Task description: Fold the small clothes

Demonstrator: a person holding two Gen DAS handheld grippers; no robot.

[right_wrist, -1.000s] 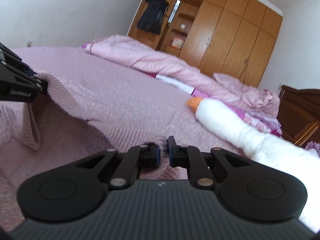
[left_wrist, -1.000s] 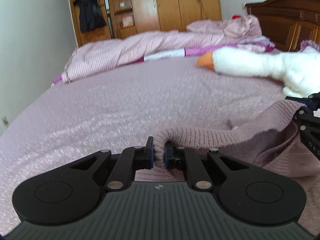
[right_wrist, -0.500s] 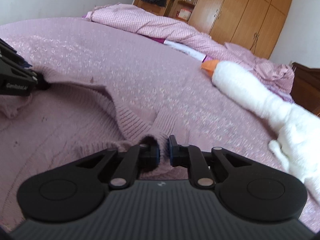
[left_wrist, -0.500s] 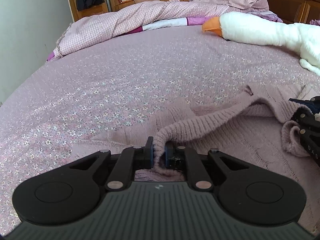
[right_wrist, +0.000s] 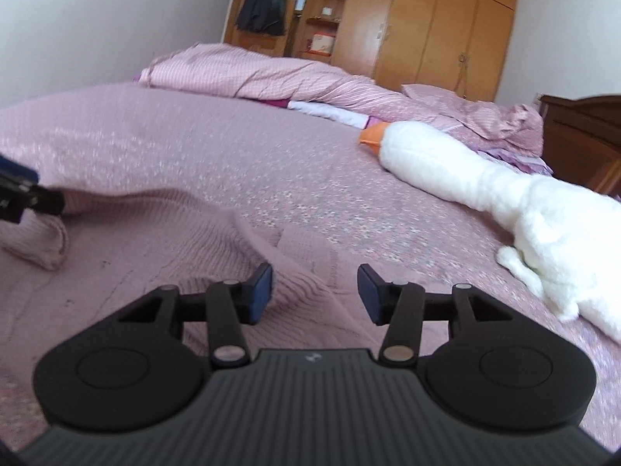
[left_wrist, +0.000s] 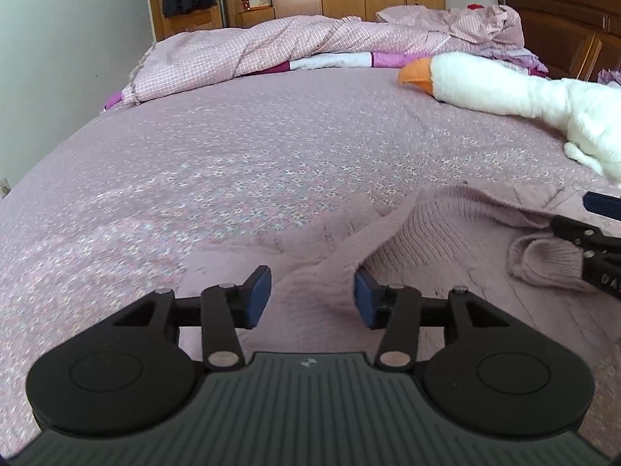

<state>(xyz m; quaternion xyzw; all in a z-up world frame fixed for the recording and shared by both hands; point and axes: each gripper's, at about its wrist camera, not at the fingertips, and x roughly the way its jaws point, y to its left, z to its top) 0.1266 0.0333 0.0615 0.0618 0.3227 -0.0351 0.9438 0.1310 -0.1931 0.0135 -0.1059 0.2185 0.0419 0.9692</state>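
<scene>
Knitwear in dusty pink, a small sweater (left_wrist: 446, 240), is spread flat on the flowered bedspread (left_wrist: 233, 163), and it is taken as the landmark for all places below. At the left end of the sweater, the left gripper (left_wrist: 312, 297) is seen with its jaws apart; they have just been opening. A ridge of the knit lies between the blue pads (left_wrist: 258, 295), but it is not pressed by them. In the right wrist view this same gripper appears at the left edge, just beside a rolled cuff (right_wrist: 37, 239) of the sweater.

At the right end of the sweater, the right gripper (right_wrist: 314, 291) is found, also with jaws apart and just opened. A ribbed edge of the knit (right_wrist: 299, 287) runs up between its pads and is touched by the left pad (right_wrist: 260, 291) only, so nothing is clamped. In the left wrist view the tip of this gripper is shown at the right edge, beside a loose fold.

Beyond the sweater, to the right, a white plush goose (left_wrist: 504, 85) with an orange beak is laid on the bedspread, well apart from the knit. Behind the sweater, at the far side of the bed, a pink checked quilt (left_wrist: 271, 46) is heaped, and a wooden wardrobe (right_wrist: 427, 19) is seen further behind.
</scene>
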